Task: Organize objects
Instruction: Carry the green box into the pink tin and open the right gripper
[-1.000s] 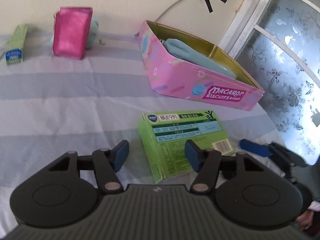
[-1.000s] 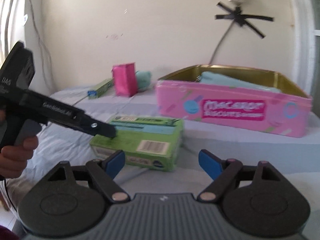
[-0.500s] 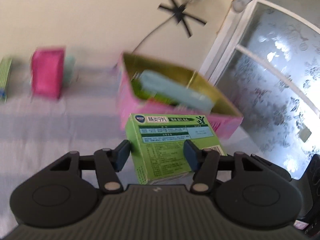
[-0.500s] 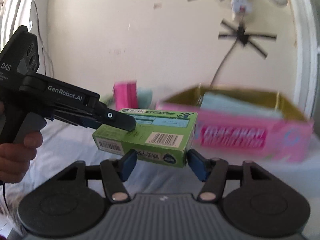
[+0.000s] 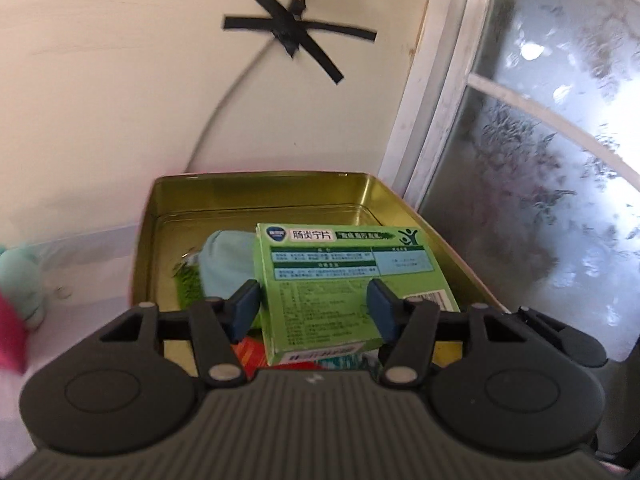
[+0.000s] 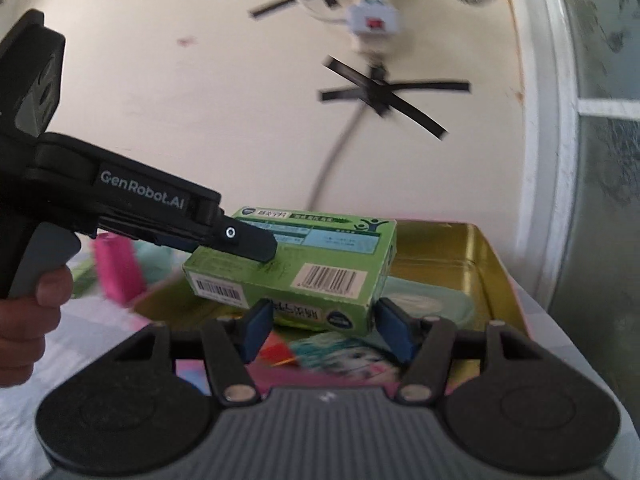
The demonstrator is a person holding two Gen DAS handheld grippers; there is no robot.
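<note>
Carrying green box [image 5: 352, 292]: it was clamped by left gripper [image 5: 314, 309] and right gripper [image 6: 325, 330], long axis toward 12 o'clock, above the open tin [image 5: 260, 194].

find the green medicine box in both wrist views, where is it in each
Left wrist: the green medicine box sits centre, just below the middle, clamped between the left gripper pads, above the open tin.
Right wrist: the box is centre, held by the right gripper, with the left gripper on its left end.
Shared landmark: the black tape cross on the wall.
</note>
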